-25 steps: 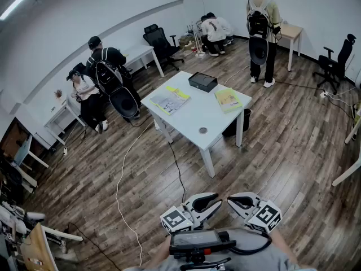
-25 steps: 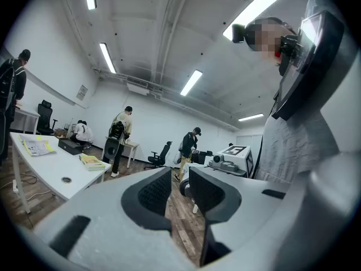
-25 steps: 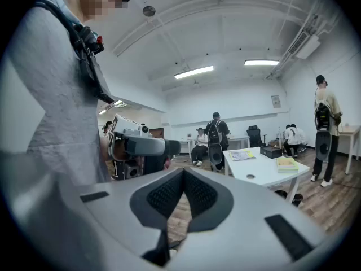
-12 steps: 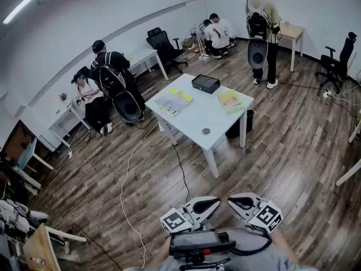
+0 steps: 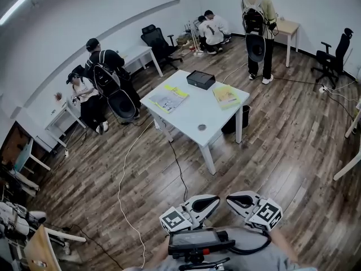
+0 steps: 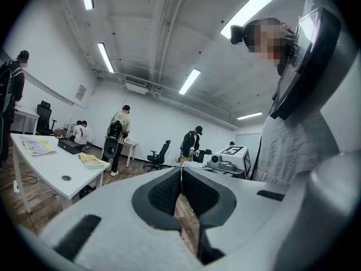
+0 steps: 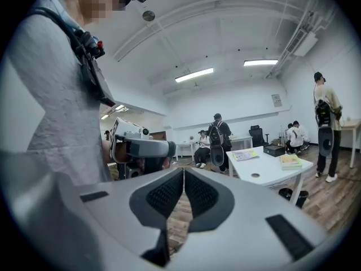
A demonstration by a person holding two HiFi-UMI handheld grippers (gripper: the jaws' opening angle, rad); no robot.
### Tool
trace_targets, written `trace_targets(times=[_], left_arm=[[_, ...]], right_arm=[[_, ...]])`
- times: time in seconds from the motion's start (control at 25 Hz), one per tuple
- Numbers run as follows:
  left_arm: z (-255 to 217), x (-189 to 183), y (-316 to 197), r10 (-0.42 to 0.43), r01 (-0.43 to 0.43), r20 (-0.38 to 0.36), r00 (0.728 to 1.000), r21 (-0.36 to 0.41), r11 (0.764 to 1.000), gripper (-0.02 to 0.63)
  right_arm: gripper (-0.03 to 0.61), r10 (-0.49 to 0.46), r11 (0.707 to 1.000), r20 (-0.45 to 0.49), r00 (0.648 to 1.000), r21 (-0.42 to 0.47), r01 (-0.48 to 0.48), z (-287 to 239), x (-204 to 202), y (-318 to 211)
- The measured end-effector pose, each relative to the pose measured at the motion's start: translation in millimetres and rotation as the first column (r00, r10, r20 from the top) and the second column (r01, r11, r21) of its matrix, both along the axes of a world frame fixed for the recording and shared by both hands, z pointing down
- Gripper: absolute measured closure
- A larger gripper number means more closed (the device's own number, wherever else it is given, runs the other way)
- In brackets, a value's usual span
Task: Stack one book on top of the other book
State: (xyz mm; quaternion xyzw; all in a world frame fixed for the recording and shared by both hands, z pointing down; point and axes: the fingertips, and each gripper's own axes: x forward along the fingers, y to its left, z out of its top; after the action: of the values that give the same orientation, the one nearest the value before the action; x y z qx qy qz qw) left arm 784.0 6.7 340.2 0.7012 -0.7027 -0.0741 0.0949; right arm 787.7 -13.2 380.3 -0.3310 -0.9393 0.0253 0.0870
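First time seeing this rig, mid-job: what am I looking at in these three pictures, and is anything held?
No robot: a person holds a two-jaw gripper in each hand. One picture looks down from the person's head; the other two ride on the grippers, looking along their jaws. The left gripper and right gripper are both shut, holding nothing. Across the room, the white table carries a yellow book, a paler flat book and a black box. Neither book is touched.

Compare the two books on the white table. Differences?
Colour: the grey book is pale grey with a yellow patch; the yellow book is mostly yellow. Size: the grey book looks wider and thinner than the yellow book. Place, head view: grey book left, yellow book right. Both lie flat on the table, apart, unstacked.
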Motion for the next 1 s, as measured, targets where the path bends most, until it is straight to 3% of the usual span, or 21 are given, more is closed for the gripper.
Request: trace_targets(times=[0.44,0.68,1.0], left_arm=[[2,-23,15,-0.038,0.038,-0.011,0.999,0.019,0.999,0.594],[8,-63,44,-0.09,0.091,-0.025,0.996,0.045,0.995,0.594],[2,-126,98,-0.159,0.159,-0.008,0.987,0.055,0.986,0.594]], right_arm=[[0.546,-0.008,1.0,0.03,1.0,0.026,0.008,0,-24,12],[0.545,-0.072,0.993,-0.012,0.997,0.09,0.073,-7,-57,45],[0.546,-0.134,0.987,0.002,0.991,0.091,0.133,-23,-114,99]])
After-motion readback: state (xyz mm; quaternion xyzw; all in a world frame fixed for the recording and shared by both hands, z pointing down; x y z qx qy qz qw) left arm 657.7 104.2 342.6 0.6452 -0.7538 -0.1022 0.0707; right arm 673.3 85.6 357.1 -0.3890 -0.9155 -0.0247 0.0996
